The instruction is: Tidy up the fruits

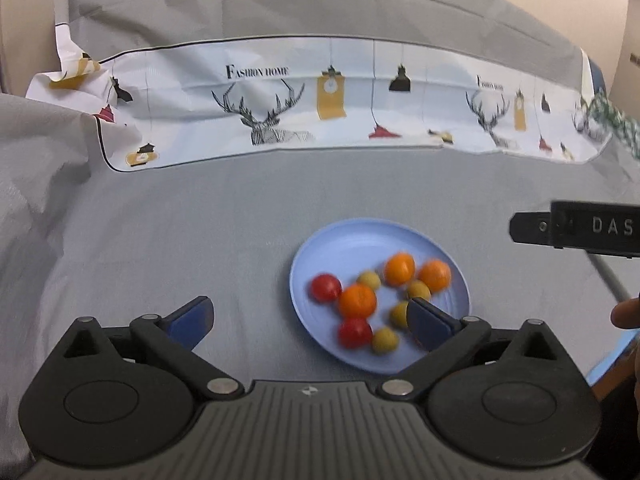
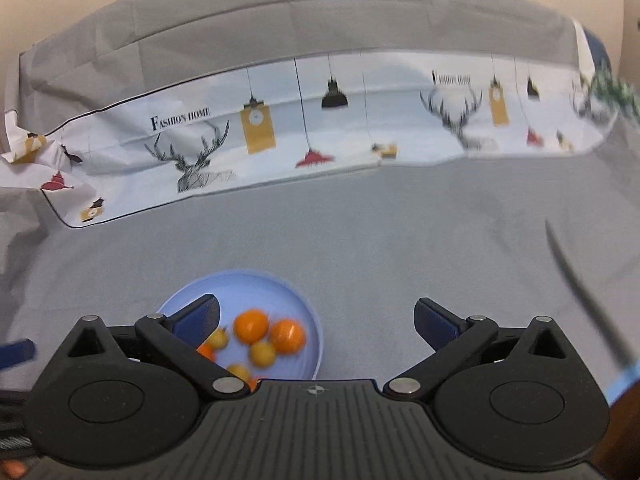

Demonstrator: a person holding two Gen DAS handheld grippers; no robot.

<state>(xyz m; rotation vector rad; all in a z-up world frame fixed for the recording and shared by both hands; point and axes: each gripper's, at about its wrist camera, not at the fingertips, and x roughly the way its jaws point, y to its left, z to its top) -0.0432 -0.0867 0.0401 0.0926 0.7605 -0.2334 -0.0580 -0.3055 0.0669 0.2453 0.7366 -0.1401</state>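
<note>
A light blue plate (image 1: 340, 240) lies on the grey cloth and holds three oranges (image 1: 357, 300), two red tomatoes (image 1: 326, 287) and several small yellow fruits (image 1: 385, 340). My left gripper (image 1: 308, 318) is open and empty, above the plate's near left side; its right finger (image 1: 424, 322) overlaps the plate. The right gripper's body (image 1: 576, 228) shows at the right edge. In the right wrist view the plate (image 2: 280, 286) sits low and left, with oranges (image 2: 251, 326) and yellow fruits (image 2: 262, 353). My right gripper (image 2: 316, 320) is open and empty, its left finger (image 2: 198, 316) over the plate.
A white printed cloth with deer and lamps (image 1: 280, 104) lies across the back of the grey-covered table (image 1: 180, 220). A thin dark cable (image 2: 580, 292) runs along the right side. A fingertip (image 1: 626, 314) shows at the right edge.
</note>
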